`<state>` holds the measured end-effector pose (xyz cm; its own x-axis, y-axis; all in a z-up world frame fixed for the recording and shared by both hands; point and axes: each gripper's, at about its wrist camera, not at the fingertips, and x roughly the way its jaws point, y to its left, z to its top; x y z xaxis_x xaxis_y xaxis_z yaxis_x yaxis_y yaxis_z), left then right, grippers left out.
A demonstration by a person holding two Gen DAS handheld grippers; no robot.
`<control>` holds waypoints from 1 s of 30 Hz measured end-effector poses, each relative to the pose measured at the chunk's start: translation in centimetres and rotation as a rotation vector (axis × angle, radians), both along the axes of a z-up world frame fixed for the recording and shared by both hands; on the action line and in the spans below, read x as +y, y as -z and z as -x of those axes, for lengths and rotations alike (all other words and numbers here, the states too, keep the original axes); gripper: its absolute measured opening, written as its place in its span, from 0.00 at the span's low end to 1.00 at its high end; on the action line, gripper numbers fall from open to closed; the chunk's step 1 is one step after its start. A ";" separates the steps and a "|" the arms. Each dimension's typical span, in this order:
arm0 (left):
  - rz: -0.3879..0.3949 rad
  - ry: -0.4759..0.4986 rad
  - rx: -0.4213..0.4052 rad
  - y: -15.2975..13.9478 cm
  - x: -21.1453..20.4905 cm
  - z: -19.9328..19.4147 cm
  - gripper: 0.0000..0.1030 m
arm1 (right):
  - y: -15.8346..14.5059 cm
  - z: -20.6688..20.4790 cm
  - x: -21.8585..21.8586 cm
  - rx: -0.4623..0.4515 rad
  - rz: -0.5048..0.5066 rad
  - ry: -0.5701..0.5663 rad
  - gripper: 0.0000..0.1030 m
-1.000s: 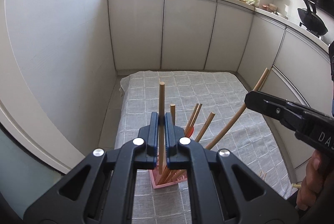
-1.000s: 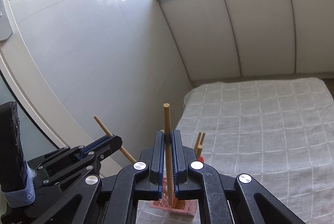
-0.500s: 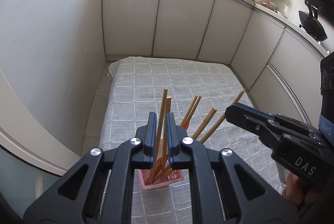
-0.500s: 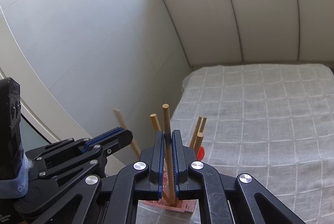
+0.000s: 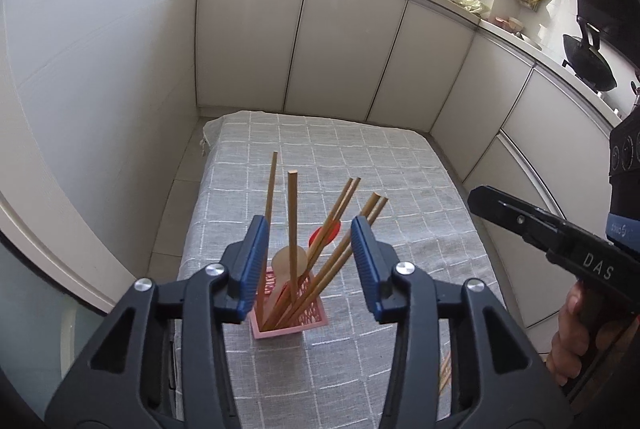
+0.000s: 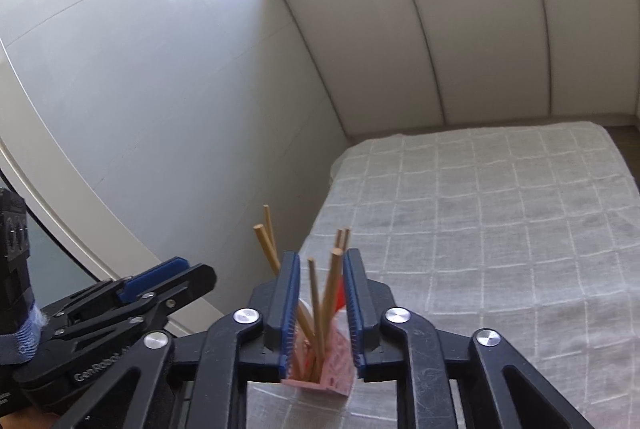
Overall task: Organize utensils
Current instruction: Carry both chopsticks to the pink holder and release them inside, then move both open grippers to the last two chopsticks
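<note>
A pink perforated holder (image 5: 289, 317) stands on the grey checked cloth (image 5: 340, 157). It holds several wooden chopsticks (image 5: 293, 229), a wooden spoon (image 5: 289, 261) and a red spoon (image 5: 325, 232). My left gripper (image 5: 308, 245) is open and empty, just above and in front of the holder. My right gripper (image 6: 321, 277) is open above the same holder (image 6: 336, 361), with chopstick tops (image 6: 334, 281) standing loose between its jaws. The right gripper also shows in the left wrist view (image 5: 516, 217), at the right.
The clothed table runs away from me toward white kitchen cabinets (image 5: 344, 49). A white wall panel (image 5: 100, 49) borders the table's left side. More chopsticks (image 5: 445, 369) lie on the cloth at the near right. A black wok (image 5: 588, 65) sits on the counter far right.
Both grippers have opened and let go of their chopsticks, which now stand in the holder. The left gripper has pulled back and up a little.
</note>
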<state>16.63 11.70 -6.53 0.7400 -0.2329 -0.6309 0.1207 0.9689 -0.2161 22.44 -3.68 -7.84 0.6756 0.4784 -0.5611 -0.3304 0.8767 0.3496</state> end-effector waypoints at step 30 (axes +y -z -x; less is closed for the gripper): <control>-0.072 0.177 0.146 5.7 -11.9 3.3 0.92 | 8.4 8.6 -16.1 0.187 0.132 0.298 0.80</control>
<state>13.30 -0.21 -12.23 0.5912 -0.3011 -0.7482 0.2624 0.9490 -0.1745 13.79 -19.77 -16.28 0.6543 0.1915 -0.7316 0.0054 0.9662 0.2577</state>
